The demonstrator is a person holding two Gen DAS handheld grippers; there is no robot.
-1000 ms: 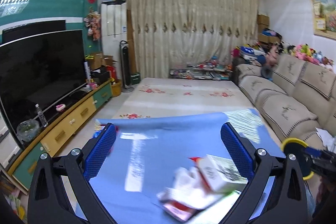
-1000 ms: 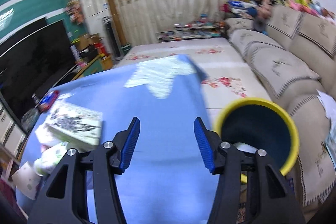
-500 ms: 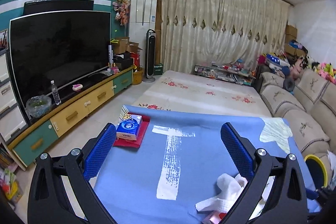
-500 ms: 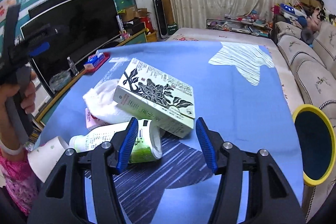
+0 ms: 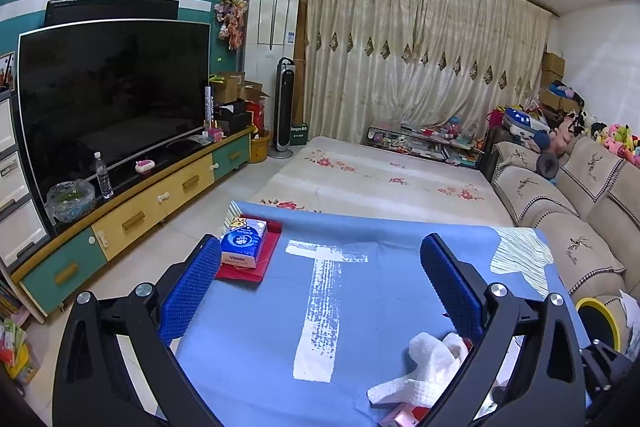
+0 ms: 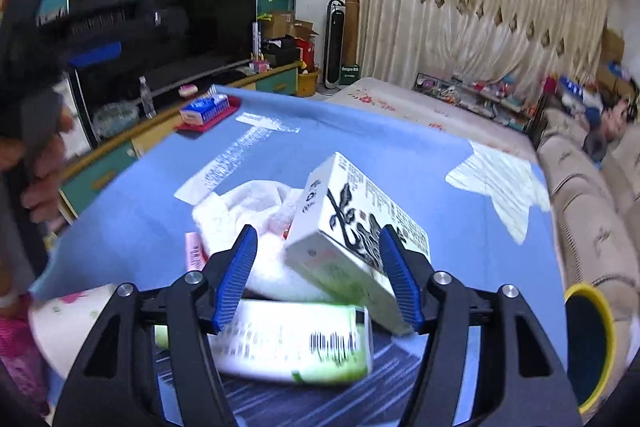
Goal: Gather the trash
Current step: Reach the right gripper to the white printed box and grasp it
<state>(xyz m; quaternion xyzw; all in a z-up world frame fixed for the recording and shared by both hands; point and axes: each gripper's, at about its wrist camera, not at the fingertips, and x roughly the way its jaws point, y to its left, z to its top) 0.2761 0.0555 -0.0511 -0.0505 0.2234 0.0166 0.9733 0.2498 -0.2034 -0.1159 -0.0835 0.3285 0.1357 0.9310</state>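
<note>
— Since a second ago? Right gripper (image 6: 318,275) has swung from the yellow-rimmed bin (image 6: 588,343) across to the trash pile; jaws have just been opening.

— Holding anything?

— No. The white carton (image 6: 352,227) sits between the blue pads, not pinched. Bottle (image 6: 288,343) lies below it, crumpled tissue (image 6: 248,203) behind.

— Left gripper (image 5: 320,279)?

— Wide open, empty, over the blue table (image 5: 248,367). Tissue pack (image 5: 244,241) at the far left corner.

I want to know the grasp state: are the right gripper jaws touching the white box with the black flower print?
Cannot tell. In the right wrist view the right gripper has its jaws around the white box, but blur hides any contact or gap.
</note>
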